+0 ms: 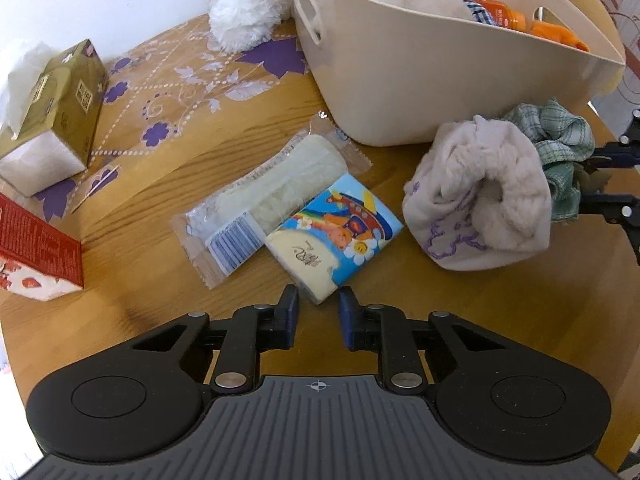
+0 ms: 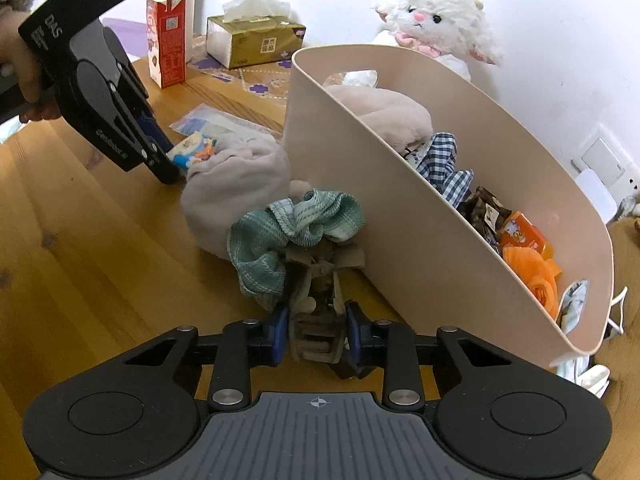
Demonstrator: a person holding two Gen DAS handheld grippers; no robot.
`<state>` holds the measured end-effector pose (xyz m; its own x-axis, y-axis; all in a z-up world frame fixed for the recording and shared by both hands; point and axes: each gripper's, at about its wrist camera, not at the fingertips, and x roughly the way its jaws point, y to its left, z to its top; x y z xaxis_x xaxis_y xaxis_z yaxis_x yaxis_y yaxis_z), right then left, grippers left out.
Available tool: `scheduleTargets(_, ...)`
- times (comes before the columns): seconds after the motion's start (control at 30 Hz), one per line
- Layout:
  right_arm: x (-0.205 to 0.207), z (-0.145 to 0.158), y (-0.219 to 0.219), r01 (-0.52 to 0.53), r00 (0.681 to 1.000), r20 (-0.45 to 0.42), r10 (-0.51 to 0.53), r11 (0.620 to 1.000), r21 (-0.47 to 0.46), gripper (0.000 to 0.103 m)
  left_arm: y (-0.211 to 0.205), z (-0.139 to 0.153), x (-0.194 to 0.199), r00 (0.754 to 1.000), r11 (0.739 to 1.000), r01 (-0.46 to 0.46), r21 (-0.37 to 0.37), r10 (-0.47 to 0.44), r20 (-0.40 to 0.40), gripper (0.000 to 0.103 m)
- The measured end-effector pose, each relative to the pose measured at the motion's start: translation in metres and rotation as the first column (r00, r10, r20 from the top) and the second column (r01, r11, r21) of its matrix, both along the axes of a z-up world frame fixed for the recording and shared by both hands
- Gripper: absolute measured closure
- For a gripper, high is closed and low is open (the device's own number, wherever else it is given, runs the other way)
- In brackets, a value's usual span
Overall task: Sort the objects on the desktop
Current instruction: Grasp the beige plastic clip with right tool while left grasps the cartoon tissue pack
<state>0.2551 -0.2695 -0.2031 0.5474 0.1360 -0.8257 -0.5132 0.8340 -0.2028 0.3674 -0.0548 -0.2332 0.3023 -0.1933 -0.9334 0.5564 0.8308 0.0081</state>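
- Our left gripper (image 1: 318, 309) sits low over the wooden table (image 1: 160, 280), jaws parted w/ nothing held; the near corner of the tissue pack (image 1: 334, 229) lies just ahead of the gap.
- Wrapped toothbrush (image 1: 268, 196) lies touching the tissue pack on its left side.
- Our right gripper (image 2: 316, 334) is closed on a brownish hair clip (image 2: 316, 330), w/ a teal scrunchie (image 2: 296, 228) bunched just in front of it.
- Pale fleece bundle (image 1: 476, 196) sits btw the tissue pack and the scrunchie, right beside the beige basket (image 2: 360, 140).
- Basket holds a checked cloth (image 2: 444, 168), snack packs & orange items (image 2: 528, 264).
- Far side: gold tissue box (image 2: 256, 42), red carton (image 2: 166, 36), white plush sheep (image 2: 436, 20).
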Motion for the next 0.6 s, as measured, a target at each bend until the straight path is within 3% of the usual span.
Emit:
scheduleTargets(0.03,-0.001,0.001,0.0,0.004,1.0,0.001,-0.004,1.0,0.002,0.075,0.0,0.001,0.001,1.0,1.0,-0.018,0.007,0.018,-0.004,0.07)
scheduleTargets(0.1,-0.003,0.003,-0.001,0.011,1.0,0.004,-0.011,1.0,0.007,0.075,0.003,0.004,0.002,0.998,0.998,-0.054,0.013,0.054,0.011,0.035)
scheduleTargets(0.13,-0.004,0.004,-0.002,0.015,1.0,0.005,-0.015,1.0,0.011,0.075,0.004,0.007,0.001,0.997,0.998,-0.064,0.011,0.064,0.04,0.032)
scheduleTargets(0.2,-0.006,0.005,-0.004,0.027,1.0,0.005,-0.028,0.999,0.021,0.075,0.004,0.01,0.0,0.994,0.997,-0.071,0.009,0.07,0.081,0.03)
scheduleTargets(0.4,-0.014,0.016,-0.015,0.083,0.996,0.004,-0.084,0.992,0.096,0.075,-0.005,0.013,0.007,0.994,0.999,-0.049,0.003,0.049,0.096,0.03)
scheduleTargets(0.6,-0.022,0.022,-0.029,0.127,0.992,-0.008,-0.127,0.981,0.148,0.075,-0.022,0.004,0.011,0.99,0.994,0.09,0.06,-0.096,0.102,0.028)
